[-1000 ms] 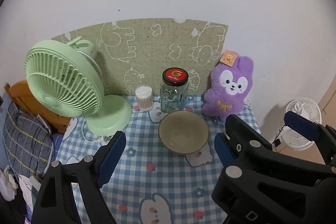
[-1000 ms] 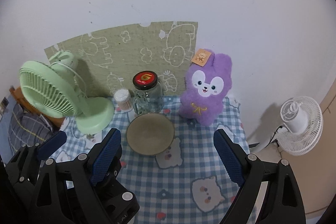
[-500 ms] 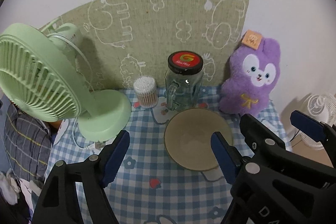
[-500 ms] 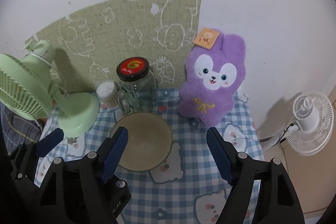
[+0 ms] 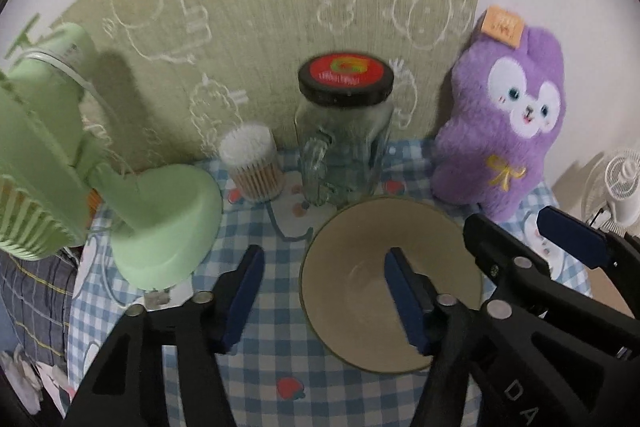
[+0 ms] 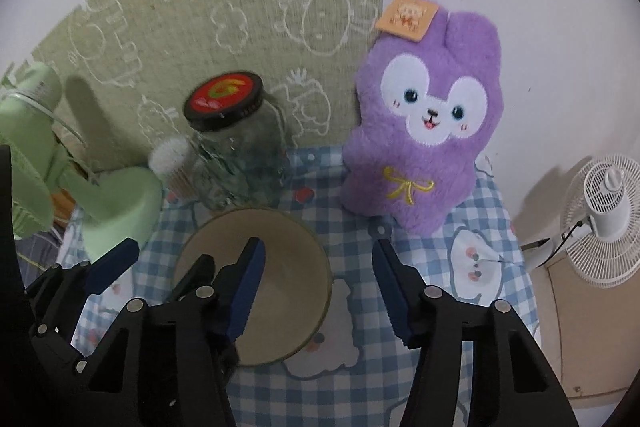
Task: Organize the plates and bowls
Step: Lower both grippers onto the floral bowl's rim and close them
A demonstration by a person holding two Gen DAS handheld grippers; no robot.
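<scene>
A beige bowl stands upright on the blue checked tablecloth. My left gripper straddles the bowl's left rim, one pad outside over the cloth and one inside. Its jaws are closing and neither pad presses on the rim. My right gripper straddles the bowl's right rim in the same way, jaws closing, pads clear of the rim. Each gripper shows at the edge of the other's view: the right gripper, the left gripper.
Behind the bowl stand a glass jar with a red and black lid, a tub of cotton swabs and a purple plush toy. A green desk fan is close on the left. A white fan stands beyond the table's right edge.
Both grippers have come down and forward onto the bowl, which now looks much larger. Both pairs of jaws have narrowed, and each now has a side of the rim between its pads.
</scene>
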